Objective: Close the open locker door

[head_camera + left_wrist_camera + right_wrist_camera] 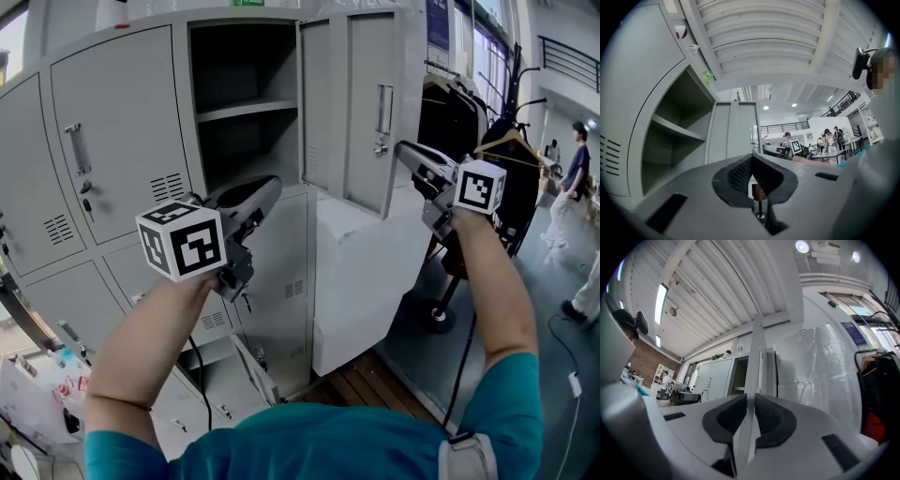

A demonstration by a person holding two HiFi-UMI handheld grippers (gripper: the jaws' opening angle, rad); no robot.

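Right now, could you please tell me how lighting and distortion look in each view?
Head view: open locker interior lies in shadow. Left gripper view: fisheye bending, black corners. Right gripper view: ceiling lamp glares, locker door edge looms close.

Nothing here is legible. A green sign (248,2) up and left of the open locker door (370,103) and a dark blue poster (438,23) to its right carry print too small to read.

The left arm (141,347) is reaching up from 7 o'clock, the left gripper (272,185) aiming toward 1 o'clock, jaws together and empty. The right arm (492,281) is rising from 5 o'clock, the right gripper (401,150) pinching the locker door (370,103) by its edge.
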